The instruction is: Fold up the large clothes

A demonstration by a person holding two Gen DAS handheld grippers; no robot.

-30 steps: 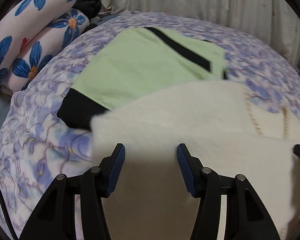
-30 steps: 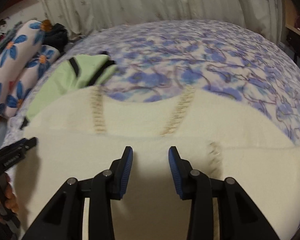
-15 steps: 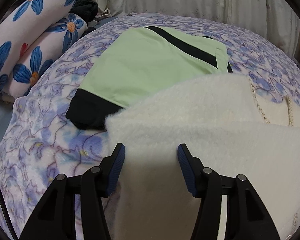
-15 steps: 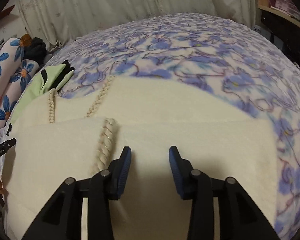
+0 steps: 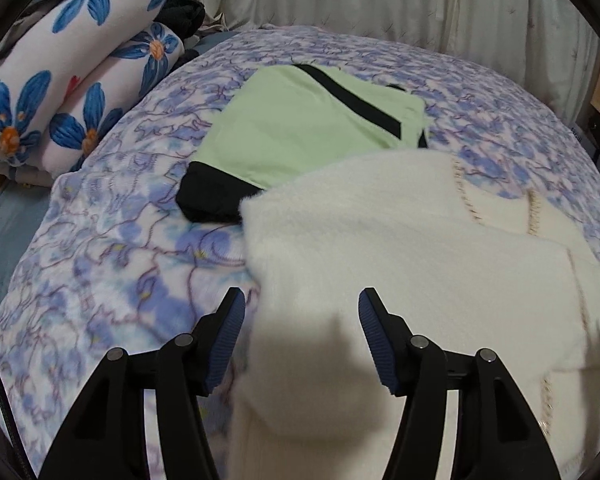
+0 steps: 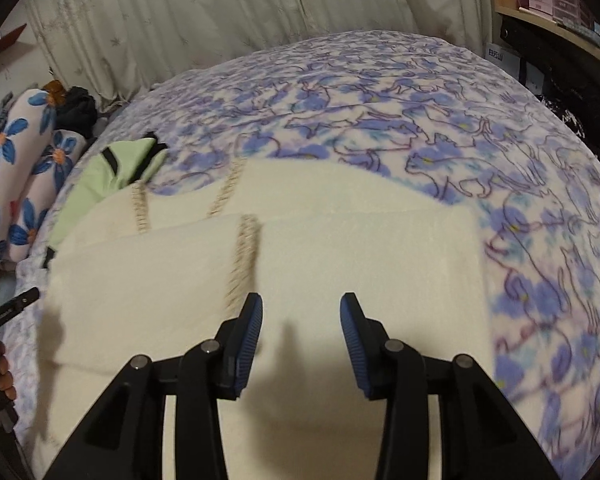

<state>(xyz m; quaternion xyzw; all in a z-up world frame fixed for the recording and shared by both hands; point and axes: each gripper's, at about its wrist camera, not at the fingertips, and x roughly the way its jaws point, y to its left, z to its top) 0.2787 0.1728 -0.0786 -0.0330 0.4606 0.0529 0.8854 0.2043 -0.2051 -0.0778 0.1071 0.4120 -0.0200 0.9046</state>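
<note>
A cream fuzzy sweater (image 5: 400,248) with beige cable stitching lies partly folded on the bed; it also shows in the right wrist view (image 6: 340,248). My left gripper (image 5: 300,312) is open and empty, hovering over the sweater's left edge. My right gripper (image 6: 301,314) is open and empty above the sweater's folded top layer, just right of a cable stitch (image 6: 242,256). The left gripper's body (image 6: 4,316) and the hand that holds it show at the left edge of the right wrist view.
A folded light-green garment with black trim (image 5: 312,128) lies behind the sweater, partly under it. The blue-flowered bedspread (image 6: 420,112) covers the bed. Rolled flower-print bedding (image 5: 60,80) sits at the left. Curtains (image 6: 220,12) hang behind; shelves (image 6: 560,8) stand at the right.
My left gripper has drifted left, so the sweater's left edge now lies between its fingers. The right wrist view has shifted a little over the sweater. Both grippers stayed open.
</note>
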